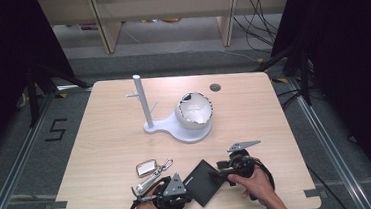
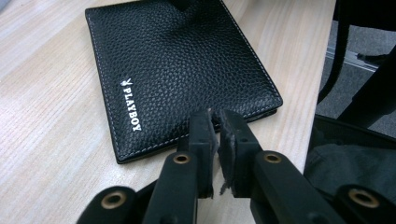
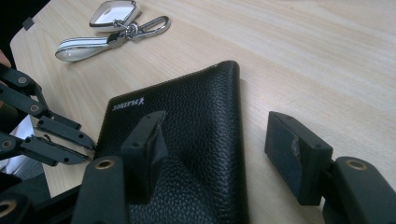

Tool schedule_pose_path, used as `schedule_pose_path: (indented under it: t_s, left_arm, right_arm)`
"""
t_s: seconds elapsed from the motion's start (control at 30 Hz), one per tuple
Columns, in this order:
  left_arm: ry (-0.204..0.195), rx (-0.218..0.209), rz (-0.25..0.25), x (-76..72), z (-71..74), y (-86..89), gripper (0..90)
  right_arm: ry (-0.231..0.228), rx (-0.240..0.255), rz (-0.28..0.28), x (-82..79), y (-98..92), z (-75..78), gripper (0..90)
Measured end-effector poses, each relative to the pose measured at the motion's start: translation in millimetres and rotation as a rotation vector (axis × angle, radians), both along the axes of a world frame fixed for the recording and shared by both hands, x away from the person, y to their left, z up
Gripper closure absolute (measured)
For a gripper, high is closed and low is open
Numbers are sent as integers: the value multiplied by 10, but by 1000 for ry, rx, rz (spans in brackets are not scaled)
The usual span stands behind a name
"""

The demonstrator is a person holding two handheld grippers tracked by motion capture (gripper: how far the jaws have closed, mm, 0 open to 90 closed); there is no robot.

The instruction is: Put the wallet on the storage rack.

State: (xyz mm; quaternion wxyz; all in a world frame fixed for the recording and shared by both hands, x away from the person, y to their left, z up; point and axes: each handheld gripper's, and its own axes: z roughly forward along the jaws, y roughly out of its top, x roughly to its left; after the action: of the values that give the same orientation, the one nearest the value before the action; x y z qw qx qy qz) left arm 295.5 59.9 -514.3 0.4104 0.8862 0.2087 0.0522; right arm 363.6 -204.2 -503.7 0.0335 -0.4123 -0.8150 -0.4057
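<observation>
We have one black wallet lying flat near the front edge of the counter, with a tool on each side of it, and the work in hand looks to us like taking hold of it with both. The left tool is clenched, its jaws all but touching right at the wallet's near corner; in the left gripper view we cannot tell whether they pinch the leather edge or only meet just over it, so we would check that bite before any lift. The right tool is released, its jaws apart astride the opposite corner, one jaw over the leather and the other over bare wood, neither pad pressing. To do this well, we judge the right tool should come low enough for the outer jaw to slip under the edge, then close squarely on the fold rather than on a loose flap, so the wallet does not slide toward the counter's rim. Counting the rest: one keyring just left of the wallet, carrying one pale fob, one strap and one clip; one white stand farther back with one upright post; one bowl on its base
</observation>
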Motion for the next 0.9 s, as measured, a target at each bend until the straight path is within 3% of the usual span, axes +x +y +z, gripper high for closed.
schedule_pose_path:
  t_s: [0.17,0.2,0.3,0.37,0.43,0.47,0.5,0.53,0.57,0.7,0.8,0.83,0.9]
  left_arm:
    - [-2,13,-2,5,-1,1,850]
    - [-13,33,-10,11,4,10,852]
    - [-6,24,-7,6,-3,4,858]
    - [-7,23,-5,5,-7,4,859]
    - [-11,44,-16,6,-1,14,859]
    - [15,27,-11,-6,-12,2,859]
    - [3,31,-15,1,-10,2,859]
    - [3,31,-15,1,-10,2,859]
    - [-21,57,-18,6,5,16,859]
    - [-24,57,-22,14,1,13,858]
    - [-17,39,-5,-7,-3,1,857]
    - [-15,37,-5,-8,-2,-1,857]
    - [-12,30,-3,-14,-4,-5,854]
  right_arm:
    - [27,16,16,34,39,-28,437]
    - [49,23,18,48,56,-45,454]
    - [64,24,5,55,63,-51,478]
    - [114,60,8,58,81,-55,485]
    - [109,69,9,81,60,-72,505]
    - [125,70,-11,80,50,-71,524]
    - [152,107,-7,91,21,-86,544]
    - [152,107,-7,91,21,-86,544]
    - [156,127,-17,89,-7,-69,579]
    - [152,147,-28,85,-31,-41,619]
    - [192,186,-38,71,-36,-27,637]
    - [173,182,-36,79,-42,-30,653]
    - [247,213,-29,50,-31,-5,690]
